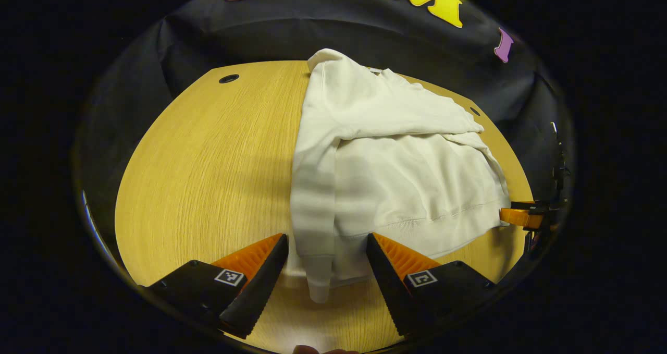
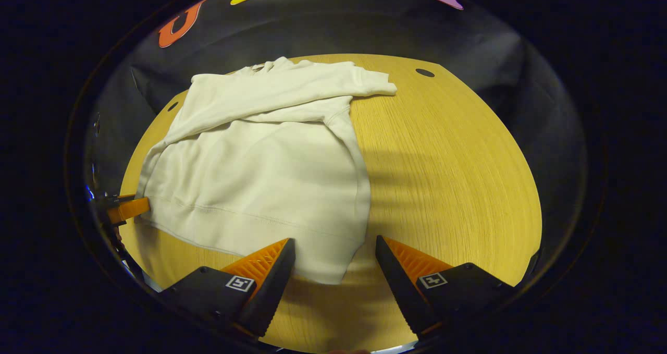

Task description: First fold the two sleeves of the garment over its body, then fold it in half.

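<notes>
Your left gripper (image 1: pixel 325 263) sits low at the near hem of the cream sweatshirt (image 1: pixel 396 166), fingers spread wide, with a folded sleeve cuff (image 1: pixel 319 286) hanging right between them; nothing is pinched. The sweatshirt lies flat on the wooden table (image 1: pixel 208 166), both sleeves already laid across its body, one running down the side, the other across the chest. Your right gripper (image 2: pixel 335 270) is parted too, fingers either side of the garment's near corner (image 2: pixel 333 270), and it grips nothing. In the left gripper view, that other gripper peeks in at the far hem edge (image 1: pixel 521 217); whether it touches cloth there is hard to say. Bare table (image 2: pixel 448 156) stretches beside the sweatshirt (image 2: pixel 260 177).
</notes>
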Action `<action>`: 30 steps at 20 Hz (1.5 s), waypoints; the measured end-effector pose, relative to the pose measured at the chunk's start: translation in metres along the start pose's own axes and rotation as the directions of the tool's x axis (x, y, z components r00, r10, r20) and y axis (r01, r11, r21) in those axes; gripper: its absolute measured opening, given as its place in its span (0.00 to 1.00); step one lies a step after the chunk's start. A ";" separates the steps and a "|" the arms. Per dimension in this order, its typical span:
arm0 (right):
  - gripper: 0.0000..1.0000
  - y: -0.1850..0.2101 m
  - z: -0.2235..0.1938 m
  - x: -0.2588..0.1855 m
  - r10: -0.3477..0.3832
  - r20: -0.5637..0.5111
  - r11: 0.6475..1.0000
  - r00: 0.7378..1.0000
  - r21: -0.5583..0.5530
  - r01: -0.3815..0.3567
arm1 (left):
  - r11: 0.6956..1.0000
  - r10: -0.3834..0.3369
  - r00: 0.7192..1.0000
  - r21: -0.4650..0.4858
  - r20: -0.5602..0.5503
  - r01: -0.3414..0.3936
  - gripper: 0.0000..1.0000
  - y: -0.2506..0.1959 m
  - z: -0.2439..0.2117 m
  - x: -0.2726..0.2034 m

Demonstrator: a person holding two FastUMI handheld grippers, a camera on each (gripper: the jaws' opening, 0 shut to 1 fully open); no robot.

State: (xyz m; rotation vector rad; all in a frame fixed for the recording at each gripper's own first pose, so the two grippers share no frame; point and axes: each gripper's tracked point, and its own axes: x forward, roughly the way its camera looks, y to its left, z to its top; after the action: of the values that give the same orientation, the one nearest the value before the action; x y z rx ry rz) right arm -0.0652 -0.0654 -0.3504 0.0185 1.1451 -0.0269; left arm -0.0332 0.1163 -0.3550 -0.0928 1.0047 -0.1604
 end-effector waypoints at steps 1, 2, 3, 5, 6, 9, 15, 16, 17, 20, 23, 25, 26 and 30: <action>0.98 0.002 -0.001 0.000 0.000 0.001 1.000 1.000 0.006 0.000 | 1.000 0.012 1.000 -0.006 -0.010 -0.012 0.97 0.000 -0.001 -0.001; 0.92 0.003 -0.002 -0.001 -0.004 -0.003 1.000 1.000 0.016 0.004 | 1.000 0.020 1.000 -0.007 -0.023 -0.020 0.96 0.000 -0.002 -0.002; 0.84 0.003 -0.001 0.000 -0.012 -0.003 0.999 1.000 0.037 0.012 | 1.000 0.029 0.999 -0.010 -0.031 -0.030 0.94 -0.001 -0.004 -0.001; 0.80 0.005 -0.002 0.000 -0.007 0.001 0.997 1.000 0.071 0.007 | 0.999 0.039 0.998 -0.022 -0.045 -0.040 0.86 -0.003 -0.006 -0.003; 0.65 0.007 0.000 0.000 0.002 0.002 0.996 1.000 0.090 -0.002 | 0.999 0.045 0.998 -0.022 -0.054 -0.046 0.80 -0.002 -0.007 -0.004; 0.37 0.008 0.002 0.001 0.041 0.028 0.995 0.999 0.087 -0.043 | 0.997 0.067 0.996 -0.035 -0.053 -0.069 0.64 -0.003 -0.007 -0.005; 0.03 0.003 0.003 0.003 0.105 0.057 0.955 0.993 0.273 -0.117 | 0.986 0.004 1.000 -0.167 0.021 -0.001 0.11 -0.020 -0.006 -0.008; 0.03 0.000 0.003 0.001 0.100 0.055 0.952 0.993 0.284 -0.111 | 0.984 -0.003 1.000 -0.176 0.022 0.006 0.10 -0.024 -0.006 -0.011; 0.03 -0.002 0.003 -0.001 0.097 0.055 0.952 0.994 0.288 -0.109 | 0.985 -0.006 1.000 -0.175 0.021 0.010 0.08 -0.024 -0.007 -0.013; 0.03 -0.007 0.007 -0.017 0.111 0.082 0.943 0.990 0.305 -0.131 | 0.986 -0.012 0.999 -0.165 0.031 0.017 0.07 -0.031 -0.001 -0.027; 0.03 -0.014 0.014 -0.034 0.131 0.116 0.933 0.985 0.322 -0.162 | 0.984 -0.030 0.999 -0.177 0.037 0.036 0.07 -0.037 0.007 -0.042; 0.02 -0.015 0.024 -0.043 0.142 0.130 0.929 0.981 0.324 -0.177 | 0.984 -0.046 0.998 -0.173 0.032 0.051 0.07 -0.041 0.012 -0.053; 0.03 -0.016 0.029 -0.047 0.147 0.138 0.927 0.979 0.325 -0.185 | 0.985 -0.052 0.998 -0.165 0.031 0.056 0.07 -0.043 0.015 -0.058; 0.03 -0.012 0.062 -0.063 0.164 0.196 0.927 0.967 0.304 -0.219 | 0.994 -0.043 0.997 -0.094 0.060 0.049 0.07 -0.052 0.038 -0.086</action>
State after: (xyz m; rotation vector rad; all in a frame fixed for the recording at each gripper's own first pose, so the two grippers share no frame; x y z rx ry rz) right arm -0.0347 -0.0781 -0.2676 0.4147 0.9557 -0.0406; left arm -0.0509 0.0808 -0.2548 -0.2072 0.9532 -0.1511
